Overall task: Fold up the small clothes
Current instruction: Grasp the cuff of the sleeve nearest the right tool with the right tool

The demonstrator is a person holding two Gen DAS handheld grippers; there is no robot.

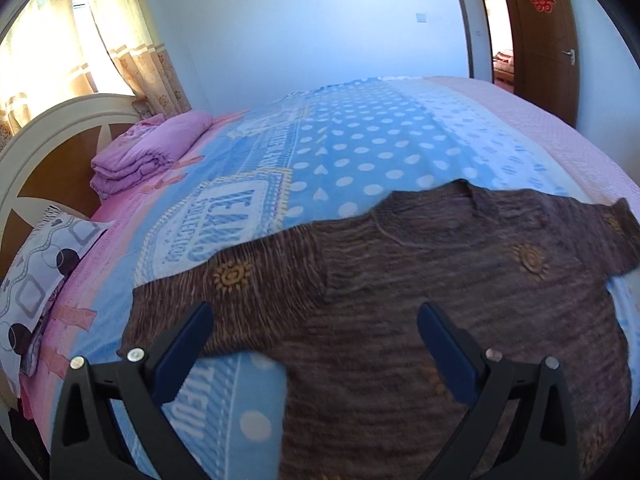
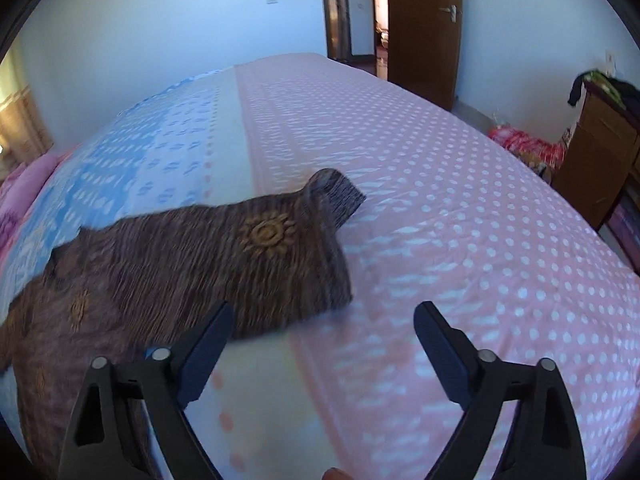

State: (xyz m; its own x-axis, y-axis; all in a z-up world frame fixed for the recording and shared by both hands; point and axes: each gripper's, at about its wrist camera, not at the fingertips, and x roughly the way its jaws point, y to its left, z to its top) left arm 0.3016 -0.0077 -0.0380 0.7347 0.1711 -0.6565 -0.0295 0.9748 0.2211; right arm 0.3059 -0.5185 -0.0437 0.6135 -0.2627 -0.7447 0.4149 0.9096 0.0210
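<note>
A small brown knitted sweater with yellow sun motifs lies spread flat on the bed, sleeves out to both sides. My left gripper is open and empty, hovering over the sweater's left sleeve and body. In the right wrist view the sweater lies at the left, its right sleeve cuff pointing away. My right gripper is open and empty, just off the sleeve's near edge, its left finger over the knit.
The bed has a blue dotted blanket and a pink dotted sheet. Folded purple bedding and a patterned pillow sit by the headboard. A brown door and a wooden cabinet stand beyond.
</note>
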